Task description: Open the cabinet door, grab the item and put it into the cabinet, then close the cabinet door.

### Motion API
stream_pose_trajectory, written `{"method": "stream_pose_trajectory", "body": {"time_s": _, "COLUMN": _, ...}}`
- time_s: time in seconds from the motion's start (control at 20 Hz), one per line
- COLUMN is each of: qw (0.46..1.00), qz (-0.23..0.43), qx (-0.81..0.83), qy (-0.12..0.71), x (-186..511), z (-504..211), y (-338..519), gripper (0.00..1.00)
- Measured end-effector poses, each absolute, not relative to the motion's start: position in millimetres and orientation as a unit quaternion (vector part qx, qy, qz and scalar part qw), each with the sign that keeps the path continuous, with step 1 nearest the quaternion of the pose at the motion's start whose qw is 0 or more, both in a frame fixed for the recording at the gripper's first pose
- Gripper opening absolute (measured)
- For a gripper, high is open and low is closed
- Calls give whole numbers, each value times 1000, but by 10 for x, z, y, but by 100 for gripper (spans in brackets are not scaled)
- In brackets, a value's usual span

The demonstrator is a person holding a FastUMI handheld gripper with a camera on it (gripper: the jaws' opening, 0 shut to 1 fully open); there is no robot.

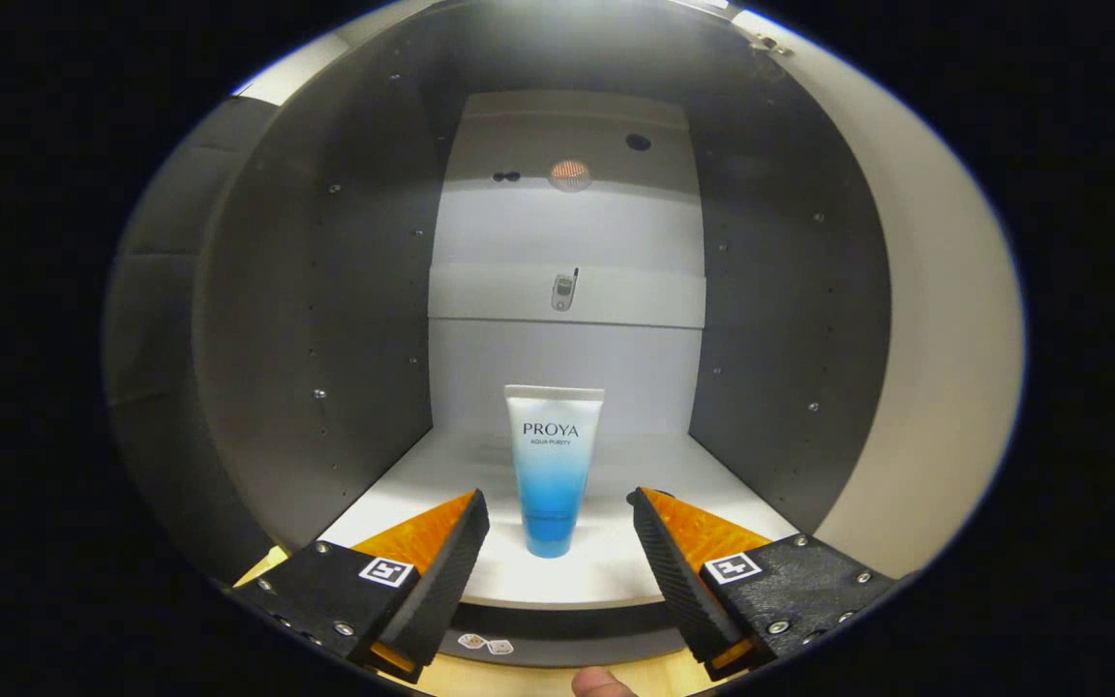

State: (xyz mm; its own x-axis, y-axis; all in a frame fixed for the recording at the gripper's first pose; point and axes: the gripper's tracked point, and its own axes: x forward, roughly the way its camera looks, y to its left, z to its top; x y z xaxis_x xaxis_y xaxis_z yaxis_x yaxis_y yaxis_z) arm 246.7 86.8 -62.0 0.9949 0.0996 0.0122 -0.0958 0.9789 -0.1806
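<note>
White-and-blue tube (553,469) stands upright at frame centre on the cabinet (809,319) floor, cap down, crimped end up, long axis vertical. Claw (557,513) spread wide, its fingers (441,571) flanking the tube without touching.

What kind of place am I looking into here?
Likely the inside of an open cabinet: dark side walls, a pale shelf floor, and a tube standing upright on it, just ahead of the open gripper.
</note>
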Motion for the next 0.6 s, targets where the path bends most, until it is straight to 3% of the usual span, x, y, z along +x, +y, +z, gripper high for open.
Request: {"method": "stream_pose_trajectory", "body": {"time_s": 0.6, "qw": 997, "qz": 65, "qx": -34, "qy": -8, "x": 689, "z": -569, "y": 841, "gripper": 93}}
